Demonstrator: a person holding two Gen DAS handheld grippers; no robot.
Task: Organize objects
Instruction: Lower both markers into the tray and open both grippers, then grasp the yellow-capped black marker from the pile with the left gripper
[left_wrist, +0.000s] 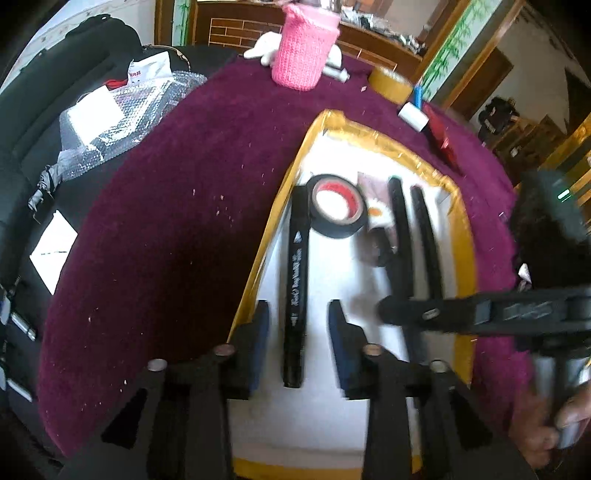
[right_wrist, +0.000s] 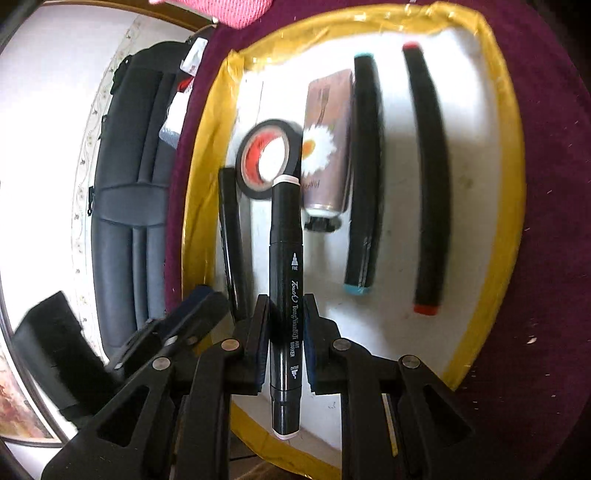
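Your right gripper clamps a marker above the half-filled tray; your left gripper, parted, straddles another marker already lying there.

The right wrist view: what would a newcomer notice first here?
First, the black art marker, clamped between the right tool's pads and pointing over the white tray with the yellow rim. Behind it lie a black tape roll with a red core and a tube printed with a daisy. To the right lie two more markers, teal-capped and red-capped, side by side.
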